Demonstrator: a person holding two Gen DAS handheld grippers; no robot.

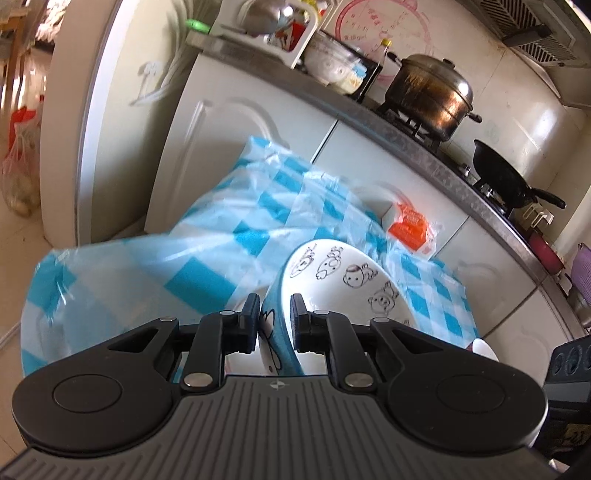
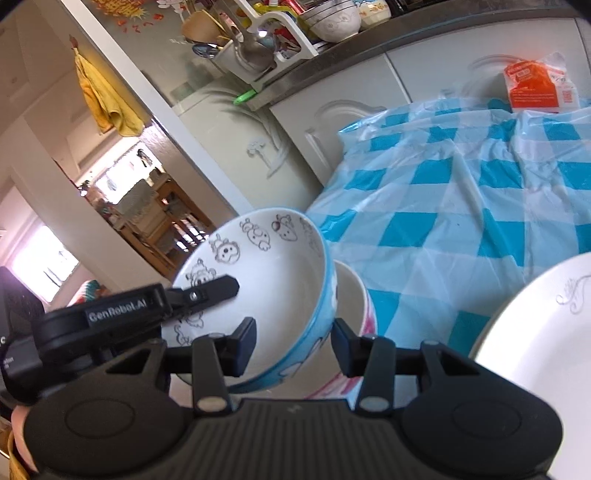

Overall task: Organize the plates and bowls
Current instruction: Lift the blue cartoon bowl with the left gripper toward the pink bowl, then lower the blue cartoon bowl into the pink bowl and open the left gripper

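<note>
A blue bowl [image 1: 332, 280] with cartoon animals drawn inside hangs tilted over the checked table. My left gripper [image 1: 275, 317] is shut on its rim, one finger inside and one outside. The right wrist view shows the blue bowl [image 2: 280, 295] leaning into a white bowl with pink stripes [image 2: 354, 295] behind it. My right gripper [image 2: 293, 345] spans both walls, one finger inside the blue bowl and the other against the pink-striped bowl, shut on the pair. The left gripper [image 2: 225, 288] shows at the blue bowl's far rim. A white plate [image 2: 539, 332] with a grey scroll lies at the right.
The table wears a blue and white checked plastic cloth [image 2: 443, 206] with an orange packet [image 2: 535, 88] at its far side. Beyond stand white cabinets and a counter with a steel pot [image 1: 428, 92], a black wok [image 1: 506, 173], a dish rack [image 2: 266, 40] and stacked bowls [image 2: 336, 18]. A doorway opens at the left.
</note>
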